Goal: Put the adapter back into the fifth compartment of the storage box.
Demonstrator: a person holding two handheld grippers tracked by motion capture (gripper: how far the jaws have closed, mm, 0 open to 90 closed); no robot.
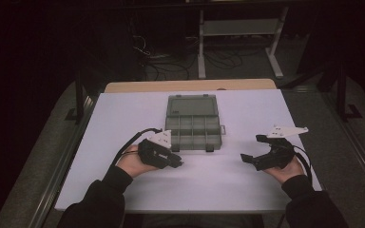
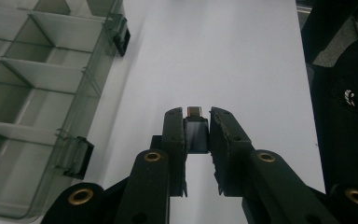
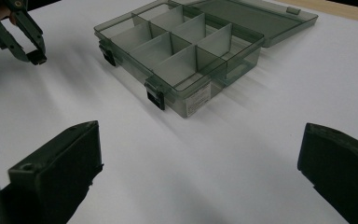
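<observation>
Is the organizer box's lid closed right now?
No: in the right gripper view the organizer box stands open, its lid folded back flat and the dividers bare.

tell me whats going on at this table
A person holds a gripper in each hand over a white table. The left gripper is shut on a small dark connector-like part, beside an open, empty compartment box. The right gripper hangs open, holding nothing, to the box's right.
</observation>
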